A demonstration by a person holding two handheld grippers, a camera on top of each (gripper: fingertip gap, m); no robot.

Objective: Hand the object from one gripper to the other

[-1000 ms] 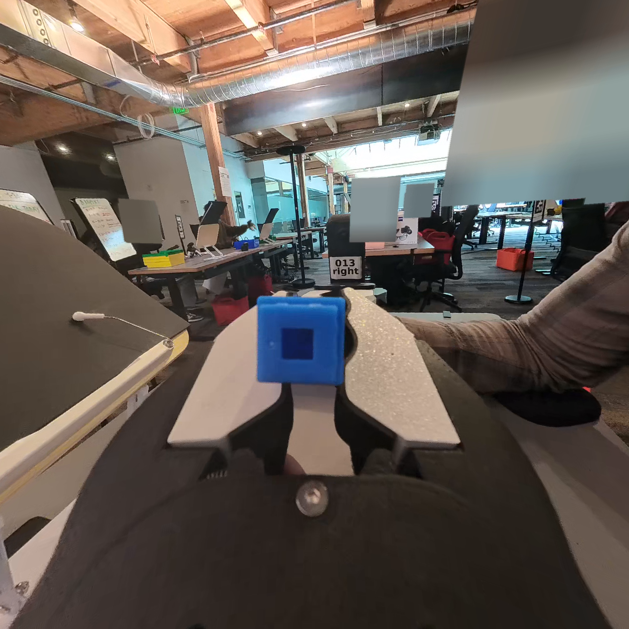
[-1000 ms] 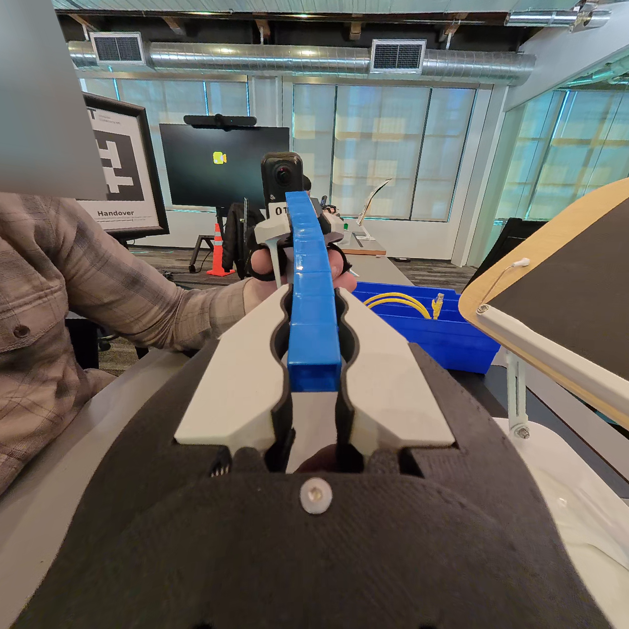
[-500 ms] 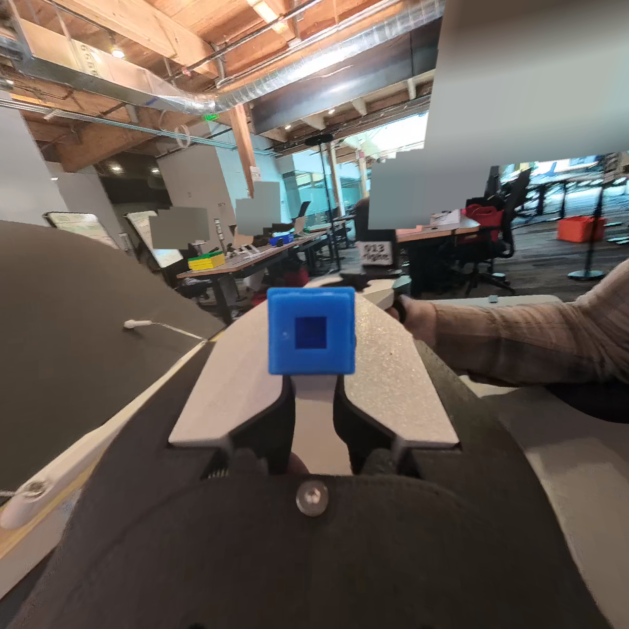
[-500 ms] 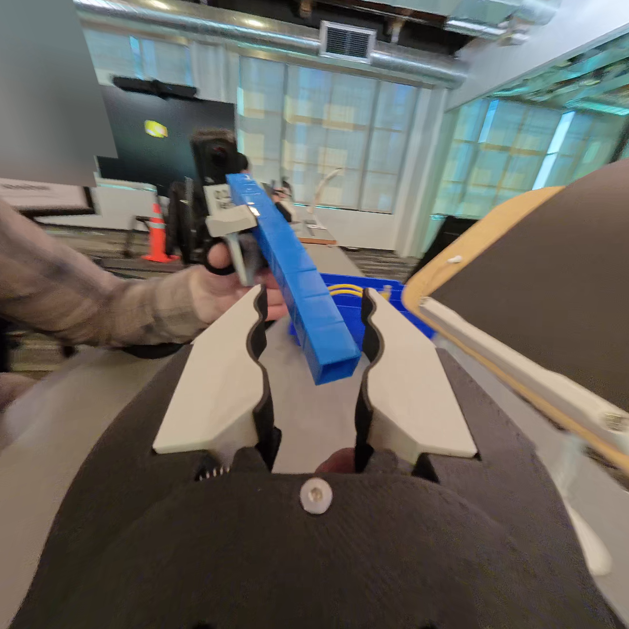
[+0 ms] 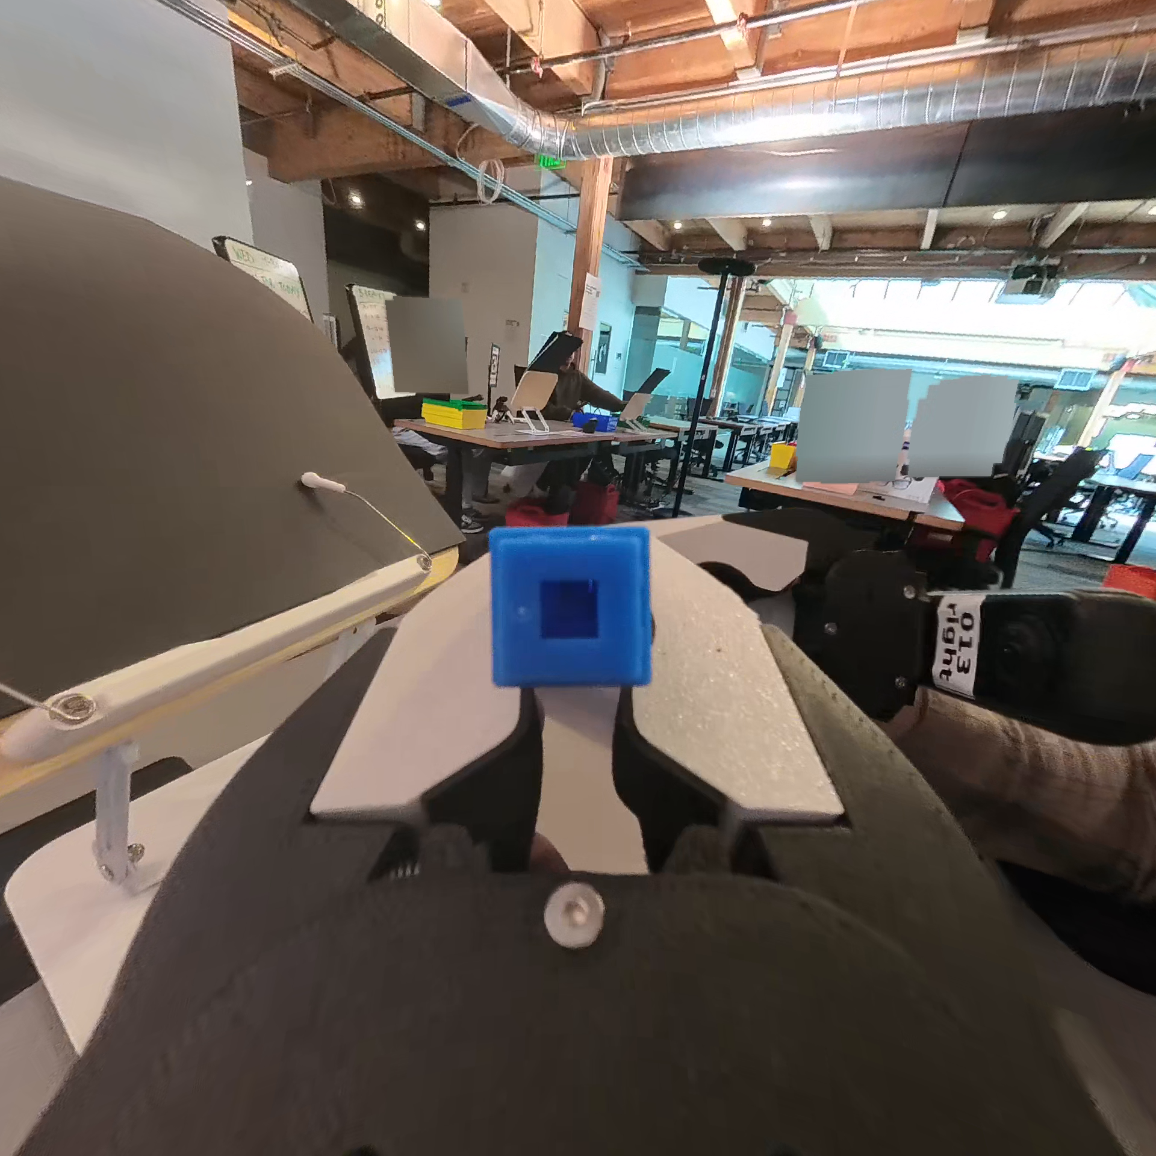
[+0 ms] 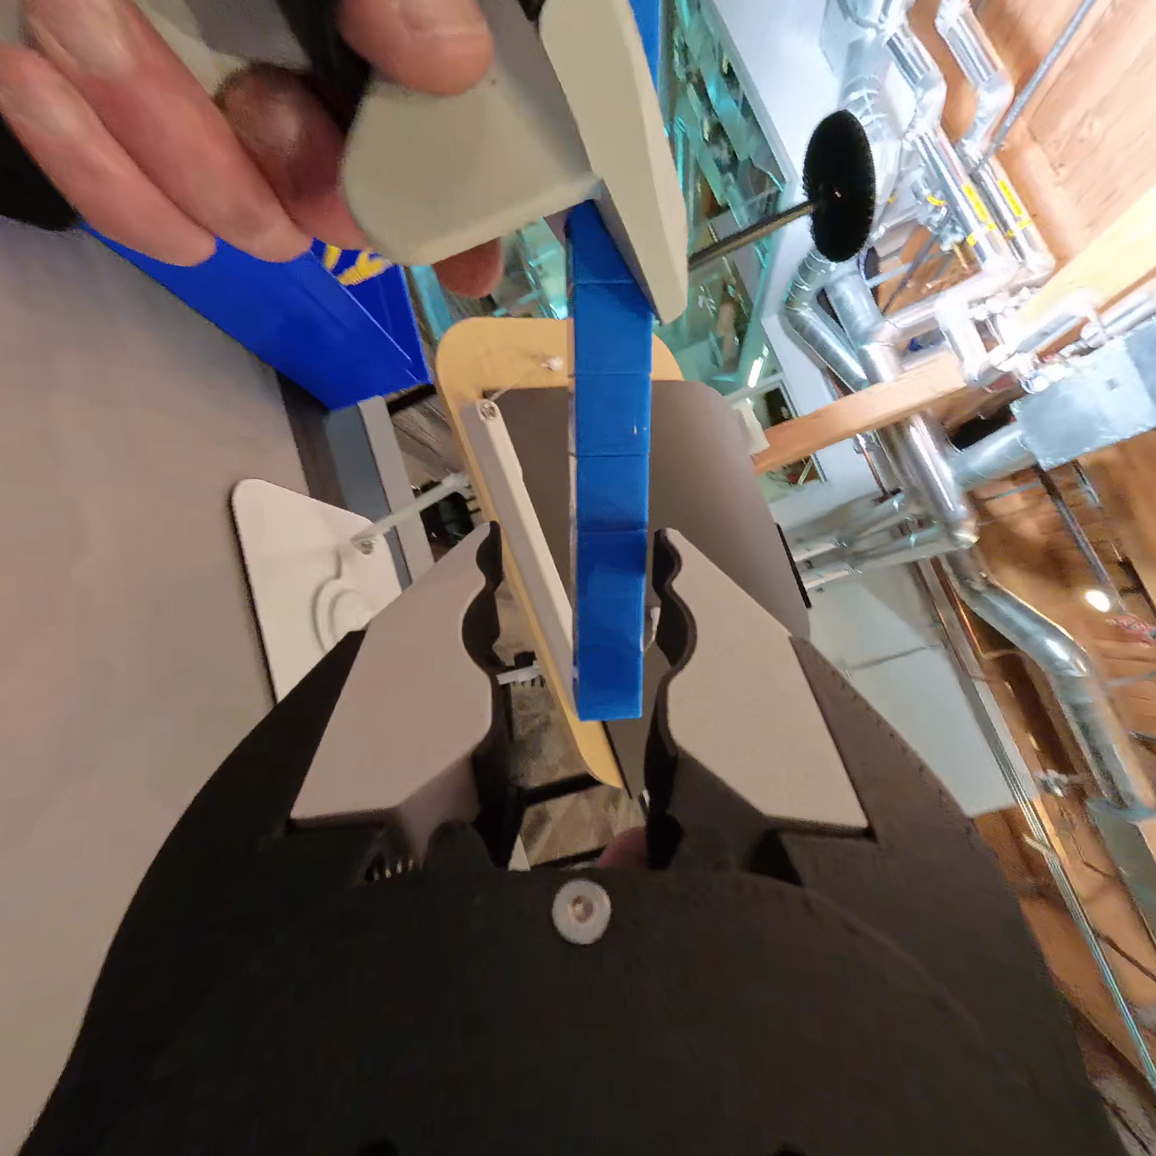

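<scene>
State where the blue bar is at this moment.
The blue bar is clamped in the left gripper, end-on in the left wrist view. Its far end lies between the open right gripper's fingers.

Blue bar [image 5: 569,616]; white fingers [image 6: 413,682] on black gripper bodies; plaid tan sleeve [image 5: 1026,775]; blue bin [image 6: 281,325].

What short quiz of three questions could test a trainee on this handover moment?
1. True or false: the right gripper is clamped on the blue block bar.
2. Which gripper grips the bar? A) left gripper B) right C) both
3. Fill in: in the left wrist view, the bar's end face shows a square ____.

Key: 1 false, its jaws stand open around the bar; 2 A; 3 hole.
</scene>
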